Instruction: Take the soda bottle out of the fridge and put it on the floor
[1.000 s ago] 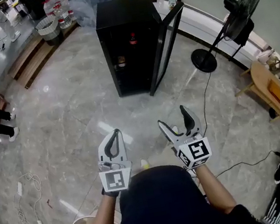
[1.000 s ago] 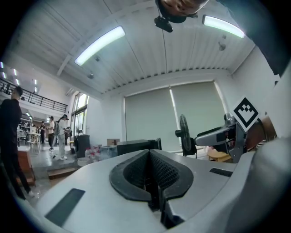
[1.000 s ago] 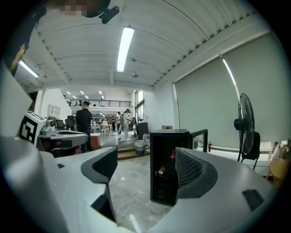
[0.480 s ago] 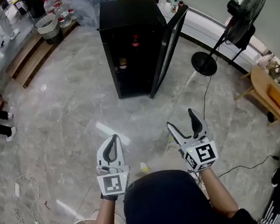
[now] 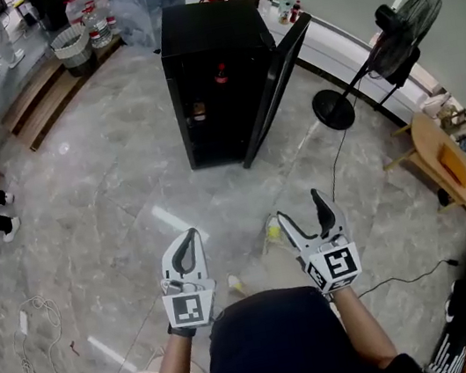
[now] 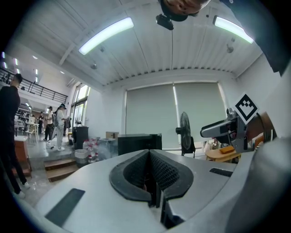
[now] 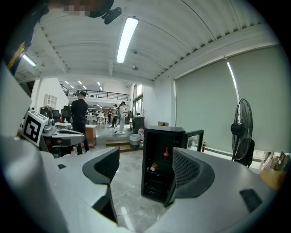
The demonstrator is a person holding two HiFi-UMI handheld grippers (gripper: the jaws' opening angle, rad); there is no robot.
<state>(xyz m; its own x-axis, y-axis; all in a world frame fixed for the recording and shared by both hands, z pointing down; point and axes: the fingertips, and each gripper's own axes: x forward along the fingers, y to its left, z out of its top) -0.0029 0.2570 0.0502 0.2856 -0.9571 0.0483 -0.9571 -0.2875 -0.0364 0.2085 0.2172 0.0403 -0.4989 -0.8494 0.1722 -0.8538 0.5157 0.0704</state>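
Bottle (image 5: 220,73), dark and red, upright in fridge (image 5: 205,25); left tool (image 5: 191,233) closed, right tool (image 5: 299,205) wide.

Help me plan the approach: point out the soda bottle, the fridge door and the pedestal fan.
soda bottle (image 5: 220,74), head view, middle of its body
fridge door (image 5: 276,88), head view, middle of the open door
pedestal fan (image 5: 410,16), head view, its round grille

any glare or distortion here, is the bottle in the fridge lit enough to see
Head view: fisheye-curved edges, light streaks glaring on the floor, fridge interior dark, soda bottle a small red spot. Left gripper view: the shut left tool fills the lower frame. Right gripper view: curved too, bottle visible between the jaws of the open right tool.
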